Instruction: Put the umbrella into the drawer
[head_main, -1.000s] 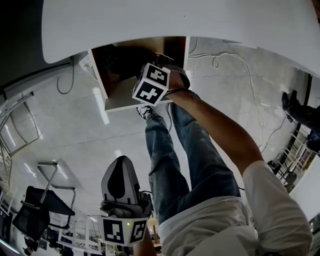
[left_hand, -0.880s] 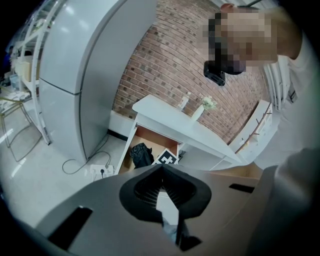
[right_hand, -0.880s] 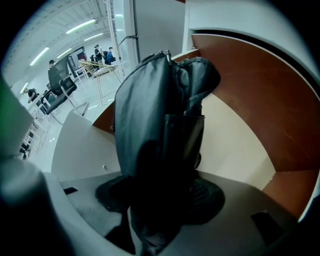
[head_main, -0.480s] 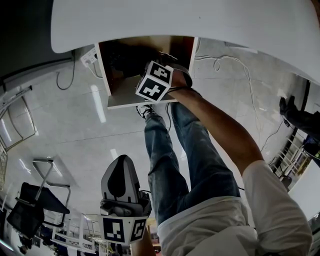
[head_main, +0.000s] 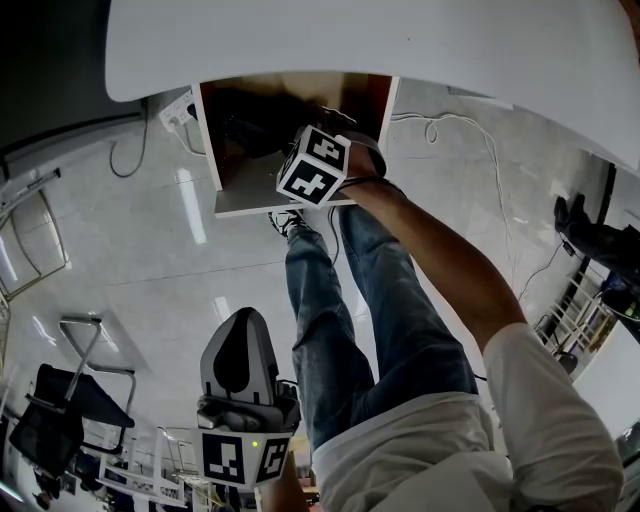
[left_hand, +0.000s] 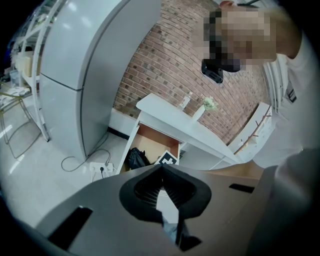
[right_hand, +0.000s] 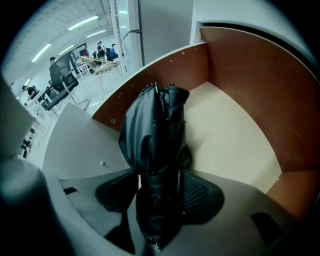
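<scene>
A black folded umbrella (right_hand: 155, 135) sits between the jaws of my right gripper (right_hand: 160, 200), which is shut on its lower end. It hangs inside the open wooden drawer (right_hand: 240, 75), above the pale drawer floor. In the head view my right gripper (head_main: 312, 165) reaches into the drawer (head_main: 250, 190) under the white table top (head_main: 400, 40), and the umbrella (head_main: 245, 115) shows as a dark mass beyond the marker cube. My left gripper (head_main: 240, 375) hangs low near the person's body, shut and empty. The left gripper view shows the drawer (left_hand: 150, 145) from afar.
A power strip (head_main: 178, 108) and cables (head_main: 470, 120) lie on the glossy floor beside the drawer. The person's jeans-clad legs (head_main: 370, 300) stand in front of it. An office chair (head_main: 60, 420) is at lower left. A tall grey cabinet (left_hand: 85, 75) stands left of the table.
The right gripper stays in the drawer with the umbrella, shifted only slightly to the right. The left gripper has not moved.
</scene>
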